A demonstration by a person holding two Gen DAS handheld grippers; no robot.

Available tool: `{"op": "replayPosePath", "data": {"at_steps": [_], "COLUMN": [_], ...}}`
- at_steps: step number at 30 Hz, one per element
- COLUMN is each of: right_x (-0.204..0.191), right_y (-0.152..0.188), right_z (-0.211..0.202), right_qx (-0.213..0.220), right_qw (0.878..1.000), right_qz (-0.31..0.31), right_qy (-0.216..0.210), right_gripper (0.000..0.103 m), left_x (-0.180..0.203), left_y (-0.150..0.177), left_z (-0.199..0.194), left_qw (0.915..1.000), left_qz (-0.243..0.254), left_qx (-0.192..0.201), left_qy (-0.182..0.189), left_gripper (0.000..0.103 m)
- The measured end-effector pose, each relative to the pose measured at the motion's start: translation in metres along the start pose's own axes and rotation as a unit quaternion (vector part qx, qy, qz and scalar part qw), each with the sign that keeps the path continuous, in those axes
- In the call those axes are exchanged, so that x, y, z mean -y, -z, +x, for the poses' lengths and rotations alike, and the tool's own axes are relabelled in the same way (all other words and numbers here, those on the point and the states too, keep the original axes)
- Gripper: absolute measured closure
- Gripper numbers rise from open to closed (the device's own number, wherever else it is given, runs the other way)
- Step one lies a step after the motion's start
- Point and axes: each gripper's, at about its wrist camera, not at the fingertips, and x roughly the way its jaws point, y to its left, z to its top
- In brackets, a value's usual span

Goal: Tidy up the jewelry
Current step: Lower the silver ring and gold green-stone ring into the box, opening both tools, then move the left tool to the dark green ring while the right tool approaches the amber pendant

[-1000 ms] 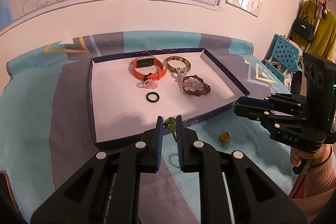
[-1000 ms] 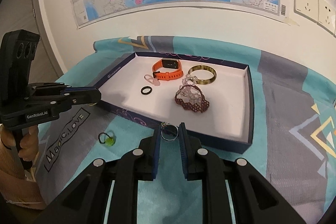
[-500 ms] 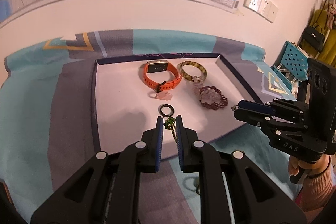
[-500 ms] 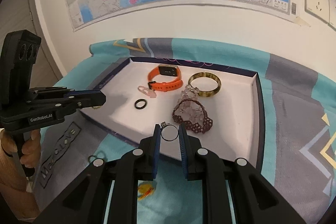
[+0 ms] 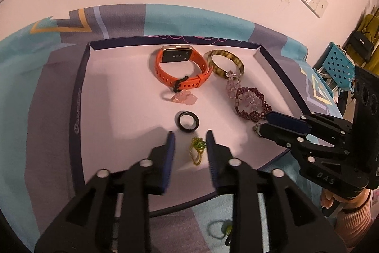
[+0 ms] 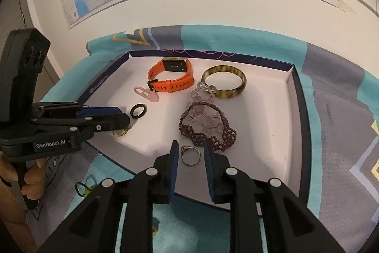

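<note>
A white-floored tray [image 5: 78, 110] with a dark blue rim lies on the patterned cloth. My left gripper [image 5: 190, 136] is low over its near side and its jaws are opening. A green and gold ring [image 5: 197, 149] lies on the tray floor between them, clear of both pads. My right gripper [image 6: 190, 145] is also opening over the tray [image 6: 300, 110]. A silver ring [image 6: 190, 154] lies loose between its fingers. Further in the tray are an orange watch [image 6: 170, 77], a tortoiseshell bangle [image 6: 223, 81], a beaded bracelet [image 6: 208, 127], a black ring [image 6: 138, 110] and a pink ring [image 6: 146, 94].
On the cloth in front of the tray lie a dark band with a green bead [image 6: 84, 186] and a small yellow piece [image 6: 154, 229]. A wall with a map rises just behind the table. A blue chair [image 5: 338, 68] stands off to the right.
Both grippers moved forward from the cloth over the tray's near rim and sank toward its floor. Their jaws, shut on the rings before, have parted, and each ring now lies loose on the floor.
</note>
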Motion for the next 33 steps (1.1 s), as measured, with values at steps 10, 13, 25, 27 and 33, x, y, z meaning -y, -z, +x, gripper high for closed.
{"op": "replayPosePath", "data": {"at_steps": [10, 13, 25, 27, 33], "right_x": [-0.006, -0.010, -0.031, -0.033, -0.035], "right_y": [0.029, 0.042, 0.067, 0.066, 0.065], "right_z": [-0.057, -0.061, -0.046, -0.045, -0.039], "right_qx": [0.041, 0.027, -0.013, -0.012, -0.021], "right_qw": [0.999, 0.999, 0.999, 0.999, 0.999], "right_qz": [0.000, -0.004, -0.009, -0.008, -0.006], "right_qy": [-0.019, -0.025, -0.040, -0.042, -0.034], "right_gripper": [0.064, 0.063, 0.062, 0.062, 0.062], "left_x": [0.008, 0.015, 0.029, 0.030, 0.036], "left_y": [0.031, 0.048, 0.083, 0.084, 0.086], "left_z": [-0.063, -0.071, -0.065, -0.063, -0.053], "left_qw": [0.9949, 0.9940, 0.9944, 0.9947, 0.9947], "left_qz": [0.044, 0.066, 0.092, 0.092, 0.098], "left_qx": [0.082, 0.079, 0.042, 0.039, 0.018], "left_qy": [-0.038, -0.037, -0.027, -0.025, -0.025], "left_gripper": [0.034, 0.033, 0.032, 0.033, 0.045]}}
